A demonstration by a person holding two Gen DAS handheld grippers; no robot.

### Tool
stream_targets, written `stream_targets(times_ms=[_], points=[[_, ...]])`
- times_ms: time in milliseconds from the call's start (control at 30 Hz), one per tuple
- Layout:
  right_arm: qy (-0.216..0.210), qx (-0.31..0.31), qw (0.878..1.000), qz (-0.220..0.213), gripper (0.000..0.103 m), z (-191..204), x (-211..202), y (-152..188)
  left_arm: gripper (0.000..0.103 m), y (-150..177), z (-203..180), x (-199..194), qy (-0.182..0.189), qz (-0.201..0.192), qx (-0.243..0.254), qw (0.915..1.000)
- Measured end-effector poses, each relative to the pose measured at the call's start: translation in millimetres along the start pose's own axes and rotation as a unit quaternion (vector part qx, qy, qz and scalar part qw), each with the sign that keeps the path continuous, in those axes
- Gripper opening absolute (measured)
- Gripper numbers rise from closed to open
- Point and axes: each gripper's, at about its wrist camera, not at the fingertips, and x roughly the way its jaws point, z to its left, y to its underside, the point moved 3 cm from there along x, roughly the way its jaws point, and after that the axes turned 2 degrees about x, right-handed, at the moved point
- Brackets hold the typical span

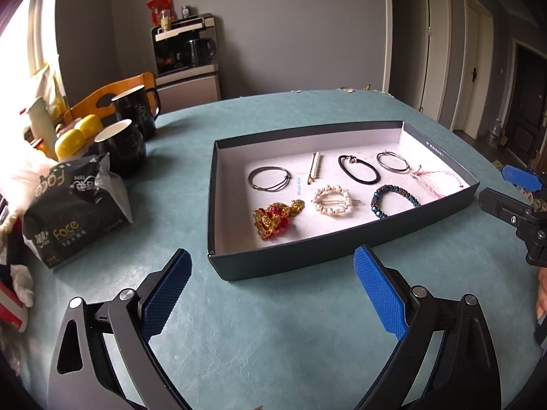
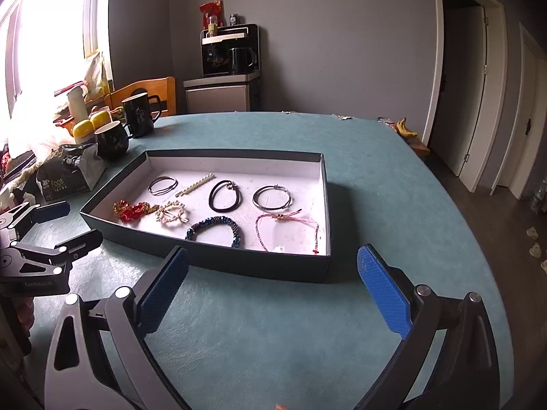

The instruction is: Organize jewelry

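A dark shallow box (image 1: 273,266) (image 2: 259,263) with a white floor holds several jewelry pieces: a grey bangle (image 1: 269,178), a gold hair clip (image 1: 314,167), a black hair tie (image 1: 359,169), a silver bangle (image 1: 392,161), a pink string bracelet (image 1: 434,181) (image 2: 287,227), a blue bead bracelet (image 1: 393,201) (image 2: 215,229), a pearl ring clip (image 1: 331,201) and a red-gold ornament (image 1: 277,217). My left gripper (image 1: 271,290) is open and empty, in front of the box. My right gripper (image 2: 273,290) is open and empty, also in front of it.
Two black mugs (image 1: 136,109) (image 1: 119,147), a black tissue pack (image 1: 71,205), yellow-capped jars (image 1: 70,141) and clutter stand at the table's left. A wooden chair (image 1: 112,94) is behind. Bananas (image 2: 405,130) lie at the far right edge. The teal table (image 1: 273,341) surrounds the box.
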Motion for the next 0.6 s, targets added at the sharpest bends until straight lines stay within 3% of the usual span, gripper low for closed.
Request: stream_targets(times_ms=[600], points=[[0.006,-0.016,0.999,-0.032,0.098,8.8,-5.8,2.9,0.098,-0.6,-1.1,-5.2,0.012,-0.021,-0.006,0.9997]])
